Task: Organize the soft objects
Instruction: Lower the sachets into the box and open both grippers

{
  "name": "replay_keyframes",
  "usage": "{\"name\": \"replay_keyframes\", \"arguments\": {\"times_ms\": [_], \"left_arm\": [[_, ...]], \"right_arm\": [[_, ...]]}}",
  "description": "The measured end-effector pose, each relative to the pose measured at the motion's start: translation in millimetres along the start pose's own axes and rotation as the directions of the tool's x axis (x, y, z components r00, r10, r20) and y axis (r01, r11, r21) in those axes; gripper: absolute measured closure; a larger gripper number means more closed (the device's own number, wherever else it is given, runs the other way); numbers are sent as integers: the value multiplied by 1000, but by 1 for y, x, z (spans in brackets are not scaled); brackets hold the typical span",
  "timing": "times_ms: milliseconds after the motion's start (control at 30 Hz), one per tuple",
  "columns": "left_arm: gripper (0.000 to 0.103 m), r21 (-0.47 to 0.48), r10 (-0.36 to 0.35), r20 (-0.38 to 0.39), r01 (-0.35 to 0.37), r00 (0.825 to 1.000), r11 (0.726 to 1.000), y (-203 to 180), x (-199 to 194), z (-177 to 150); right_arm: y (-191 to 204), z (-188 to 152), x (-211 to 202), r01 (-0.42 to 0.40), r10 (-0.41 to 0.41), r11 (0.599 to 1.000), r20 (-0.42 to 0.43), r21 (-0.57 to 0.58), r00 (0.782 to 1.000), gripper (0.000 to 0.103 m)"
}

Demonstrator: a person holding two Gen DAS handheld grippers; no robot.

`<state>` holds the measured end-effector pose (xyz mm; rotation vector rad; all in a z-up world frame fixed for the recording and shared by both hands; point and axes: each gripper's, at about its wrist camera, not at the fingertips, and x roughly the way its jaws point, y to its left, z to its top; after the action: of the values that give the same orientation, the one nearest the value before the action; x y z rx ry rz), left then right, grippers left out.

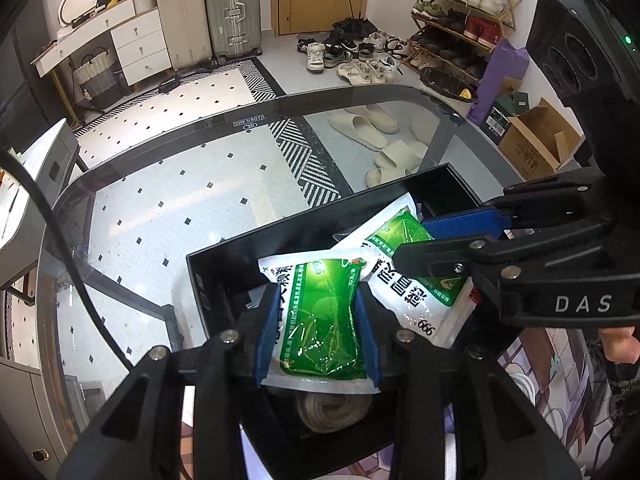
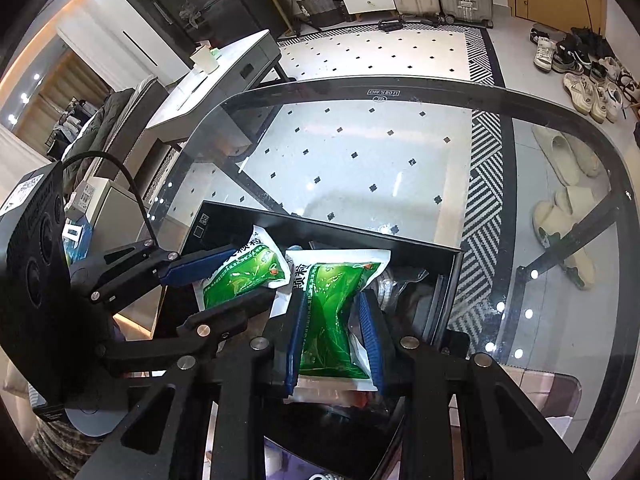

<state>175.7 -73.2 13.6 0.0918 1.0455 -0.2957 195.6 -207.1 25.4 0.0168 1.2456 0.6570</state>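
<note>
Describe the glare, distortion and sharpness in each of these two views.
Left wrist view: a bright glare patch washes out the print on the green packet in the left claw; the glass table edge bows from the fisheye; corners go black. Right wrist view: small lamp reflections dot the glass table; the right claw and its packet look sharp.

I note two suitcases (image 1: 208,12) upright beside white drawers (image 1: 140,46), a loaded shoe rack (image 1: 460,20), and beige slippers (image 1: 374,124) visible beneath the glass table (image 1: 160,184).

Beyond the black box (image 2: 450,280), the glass counter (image 2: 360,184) lies open; both pouch-gripping hand-held grippers crowd the box itself.
</note>
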Motion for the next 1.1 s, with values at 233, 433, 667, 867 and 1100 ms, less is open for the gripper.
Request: {"name": "replay_keyframes", "arguments": {"times_ms": [233, 433, 667, 867, 1100], "left_arm": [[55, 12, -9, -1, 9, 1000, 1000, -5, -6, 0], [43, 20, -14, 7, 14, 1000, 1000, -7, -16, -2], [20, 30, 1, 35, -3, 999, 1000, -11, -33, -5], [9, 38, 12, 47, -13, 999, 999, -12, -44, -8], [1, 50, 32, 50, -35, 998, 998, -11, -53, -15]], "right_arm": [[0, -1, -9, 16, -16, 1000, 5, -5, 1000, 75], [2, -3, -21, 21, -21, 1000, 19, -3, 1000, 67], [3, -8, -35, 36, -35, 999, 35, -10, 999, 54], [5, -14, -48, 54, -54, 999, 58, -4, 997, 25], [4, -23, -60, 65, -66, 998, 66, 7, 996, 9]]}}
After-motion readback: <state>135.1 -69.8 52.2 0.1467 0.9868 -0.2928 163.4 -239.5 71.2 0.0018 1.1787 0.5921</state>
